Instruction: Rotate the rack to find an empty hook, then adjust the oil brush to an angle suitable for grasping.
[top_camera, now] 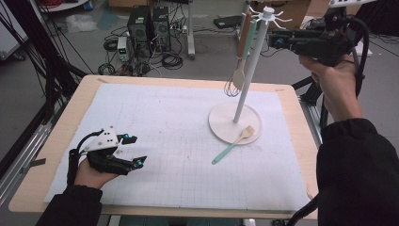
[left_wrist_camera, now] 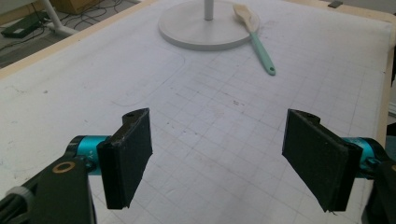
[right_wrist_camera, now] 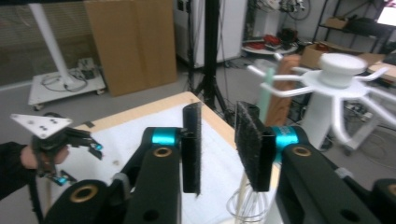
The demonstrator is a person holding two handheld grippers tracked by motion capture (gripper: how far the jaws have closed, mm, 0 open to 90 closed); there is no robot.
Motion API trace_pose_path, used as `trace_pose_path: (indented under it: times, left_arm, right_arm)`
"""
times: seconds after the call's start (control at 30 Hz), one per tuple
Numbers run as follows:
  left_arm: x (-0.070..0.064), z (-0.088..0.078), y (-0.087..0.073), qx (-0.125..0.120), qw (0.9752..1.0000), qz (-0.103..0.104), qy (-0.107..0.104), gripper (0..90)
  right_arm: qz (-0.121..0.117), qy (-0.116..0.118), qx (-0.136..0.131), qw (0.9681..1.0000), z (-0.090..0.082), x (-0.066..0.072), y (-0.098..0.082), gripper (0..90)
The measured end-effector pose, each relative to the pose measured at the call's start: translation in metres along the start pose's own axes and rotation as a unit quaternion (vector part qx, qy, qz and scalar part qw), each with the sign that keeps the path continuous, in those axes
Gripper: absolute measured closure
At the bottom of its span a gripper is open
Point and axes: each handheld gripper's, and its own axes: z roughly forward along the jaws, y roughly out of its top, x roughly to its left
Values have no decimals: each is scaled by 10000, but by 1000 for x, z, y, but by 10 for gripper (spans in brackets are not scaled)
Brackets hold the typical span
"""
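Beside hanger rack (top_camera: 263,28), right tool (top_camera: 275,41)

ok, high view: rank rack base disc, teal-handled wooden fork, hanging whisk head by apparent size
1. rack base disc
2. teal-handled wooden fork
3. hanging whisk head, though it hangs higher, nearer the camera, so it may look larger than it is.

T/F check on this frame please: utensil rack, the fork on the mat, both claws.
1. A whisk hangs from the white rack. True.
2. The green-handled wooden fork hangs on the rack. False: it lies on the mat, its head resting on the rack's round base.
3. The left claw grips the fork. False: it rests low over the mat with its jaws apart and nothing between them.
4. The right claw is raised near the top of the rack. True.
5. The right claw holds a spoon. False: nothing is between its jaws, which stand slightly apart.
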Motion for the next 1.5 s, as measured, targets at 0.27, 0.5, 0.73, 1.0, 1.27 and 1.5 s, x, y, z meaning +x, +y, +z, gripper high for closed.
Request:
trace_pose_path:
  times: [0.27, 0.5, 0.73, 1.0, 1.27, 1.5]
  left_arm:
    - [0, 0, 0, 29, 10000, 30, 2, 243]
    - [0, 0, 0, 40, 10000, 29, -12, 243]
    - [0, 0, 0, 28, 10000, 40, 3, 242]
    - [0, 1, -1, 45, 10000, 15, -14, 242]
    - [1, 0, -1, 58, 10000, 16, 26, 242]
    - [-1, 1, -2, 57, 10000, -4, 38, 242]
  right_arm:
    - [-43, 179, 31, 9998, 3, 11, -12, 616]
    - [-46, 245, 98, 9996, 7, 16, -20, 579]
    - [19, 334, 211, 9992, 14, 19, -33, 545]
    - [79, 354, 308, 9989, 21, 21, -53, 517]
    - [53, 436, 389, 9983, 27, 28, -67, 509]
    - [51, 471, 390, 9981, 31, 35, -84, 507]
